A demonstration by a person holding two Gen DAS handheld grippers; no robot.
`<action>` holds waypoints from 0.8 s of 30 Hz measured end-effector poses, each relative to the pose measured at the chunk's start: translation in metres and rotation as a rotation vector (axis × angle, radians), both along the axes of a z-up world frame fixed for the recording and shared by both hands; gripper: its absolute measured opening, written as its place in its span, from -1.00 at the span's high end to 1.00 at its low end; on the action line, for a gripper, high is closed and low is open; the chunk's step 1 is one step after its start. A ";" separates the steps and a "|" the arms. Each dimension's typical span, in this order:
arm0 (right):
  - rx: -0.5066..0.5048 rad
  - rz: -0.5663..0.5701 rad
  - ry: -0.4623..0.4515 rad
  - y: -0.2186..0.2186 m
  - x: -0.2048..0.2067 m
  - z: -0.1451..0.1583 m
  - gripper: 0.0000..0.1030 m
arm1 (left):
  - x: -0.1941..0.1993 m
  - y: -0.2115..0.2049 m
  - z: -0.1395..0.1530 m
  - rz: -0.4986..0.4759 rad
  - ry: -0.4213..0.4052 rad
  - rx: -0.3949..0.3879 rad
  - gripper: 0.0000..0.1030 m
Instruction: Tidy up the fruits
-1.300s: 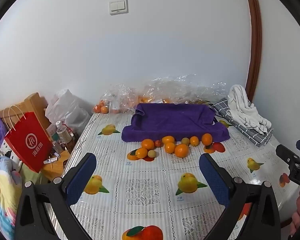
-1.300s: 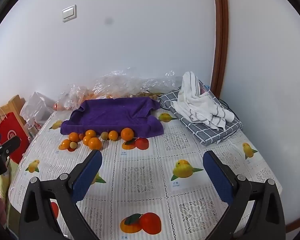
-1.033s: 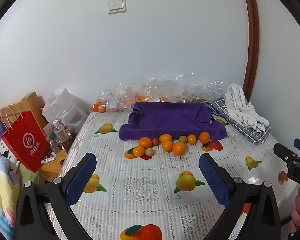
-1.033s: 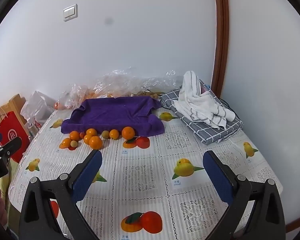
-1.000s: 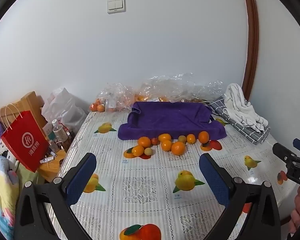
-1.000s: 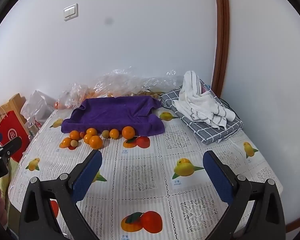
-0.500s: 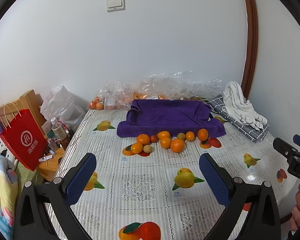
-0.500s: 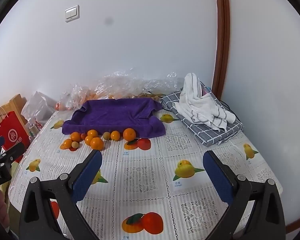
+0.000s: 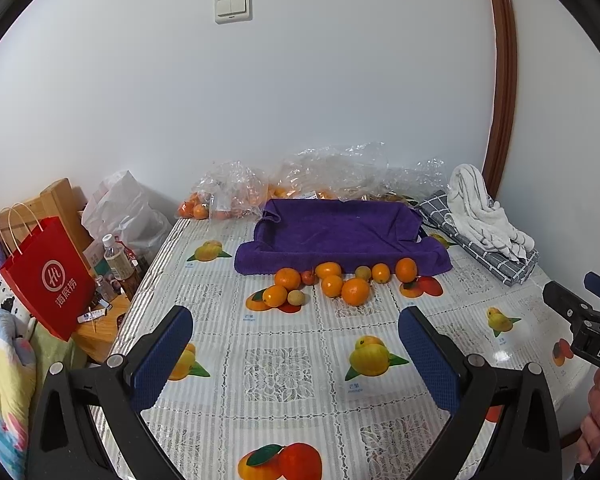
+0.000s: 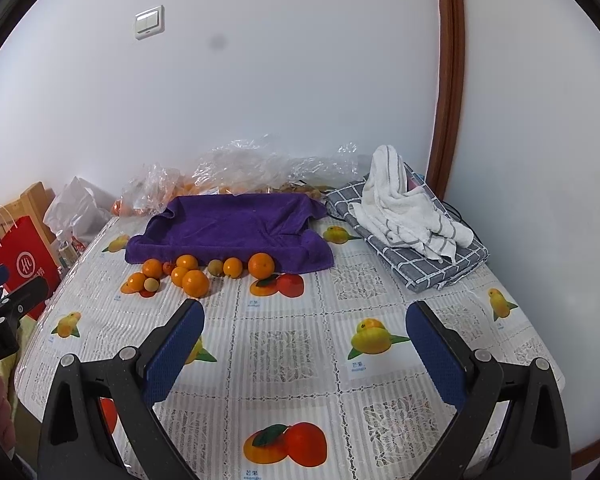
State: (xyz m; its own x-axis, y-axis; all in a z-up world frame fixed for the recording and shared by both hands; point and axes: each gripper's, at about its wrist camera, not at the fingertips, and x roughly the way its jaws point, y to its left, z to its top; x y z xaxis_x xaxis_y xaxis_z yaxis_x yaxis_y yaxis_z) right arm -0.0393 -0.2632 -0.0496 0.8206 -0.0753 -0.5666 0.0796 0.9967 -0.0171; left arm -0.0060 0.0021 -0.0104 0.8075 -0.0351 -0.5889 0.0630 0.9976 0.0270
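Several oranges (image 9: 355, 291) and small greenish fruits (image 9: 296, 298) lie in a loose row on the printed tablecloth, just in front of a purple towel (image 9: 340, 232) shaped like a tray. The row also shows in the right wrist view (image 10: 195, 282), with the towel (image 10: 236, 224) behind it. My left gripper (image 9: 296, 356) is open and empty, well short of the fruit. My right gripper (image 10: 304, 354) is open and empty, over the table's near part, right of the fruit.
Clear plastic bags with more oranges (image 9: 220, 196) lie along the wall. A white towel (image 10: 408, 204) rests on a grey checked cloth (image 10: 428, 260) at the right. A red paper bag (image 9: 48, 280) and bottles (image 9: 118, 262) stand off the table's left edge.
Both grippers have drifted slightly back and up, so the table and fruit sit a little lower and farther in view. Both stay open and empty.
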 end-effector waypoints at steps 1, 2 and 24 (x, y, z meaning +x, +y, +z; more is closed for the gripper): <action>0.001 0.001 -0.002 0.000 -0.001 0.000 -0.94 | 0.000 0.000 0.000 0.000 0.000 0.000 -1.00; 0.002 0.001 -0.001 0.000 -0.001 0.000 -0.94 | -0.001 0.000 0.000 0.000 0.000 0.001 -1.00; -0.010 0.015 -0.005 0.004 -0.002 0.001 -0.94 | -0.001 0.000 0.002 0.000 0.003 0.001 -1.00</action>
